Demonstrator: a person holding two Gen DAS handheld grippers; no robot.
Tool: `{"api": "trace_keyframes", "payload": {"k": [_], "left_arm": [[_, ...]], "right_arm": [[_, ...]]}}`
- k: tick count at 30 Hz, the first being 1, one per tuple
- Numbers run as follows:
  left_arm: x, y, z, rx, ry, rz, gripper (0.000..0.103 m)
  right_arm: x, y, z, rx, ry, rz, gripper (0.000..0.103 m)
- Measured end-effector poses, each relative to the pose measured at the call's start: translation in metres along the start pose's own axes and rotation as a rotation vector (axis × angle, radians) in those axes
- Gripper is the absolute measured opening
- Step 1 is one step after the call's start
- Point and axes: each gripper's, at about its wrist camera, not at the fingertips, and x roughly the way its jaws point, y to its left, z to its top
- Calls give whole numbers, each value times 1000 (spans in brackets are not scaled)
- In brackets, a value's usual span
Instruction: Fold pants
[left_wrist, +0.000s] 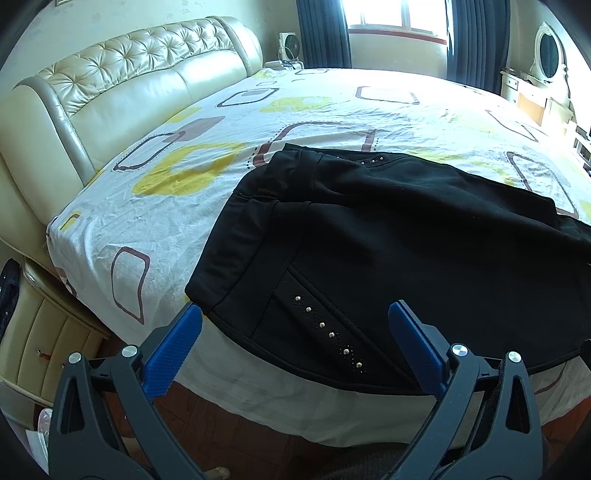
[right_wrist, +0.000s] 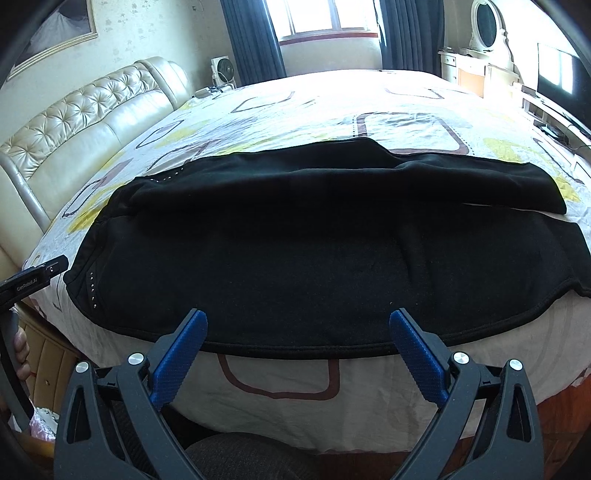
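Black pants (left_wrist: 388, 236) lie flat along the near edge of the bed, waistband to the left, with a studded pocket (left_wrist: 325, 328) at the front corner. In the right wrist view the pants (right_wrist: 314, 251) span the frame, the two legs lying side by side. My left gripper (left_wrist: 295, 314) is open and empty, hovering at the waistband corner over the bed's edge. My right gripper (right_wrist: 297, 321) is open and empty, just in front of the near side seam at mid-leg. The left gripper's body (right_wrist: 33, 280) shows at the left edge of the right wrist view.
The bed carries a white sheet (left_wrist: 166, 206) with yellow and brown shapes. A cream tufted headboard (left_wrist: 110, 81) stands at the left, a nightstand (left_wrist: 44, 332) below it. A window (right_wrist: 325, 18), dark curtains and a white dresser (right_wrist: 476, 70) stand at the back.
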Motion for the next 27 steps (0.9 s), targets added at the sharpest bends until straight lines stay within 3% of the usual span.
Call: {"api": "trace_keyframes", "payload": {"k": [27], "left_arm": [[-2,-6,1,11,-4,-48,101]], "right_arm": [[-1,-5,2,5,-4,-1,99]]}}
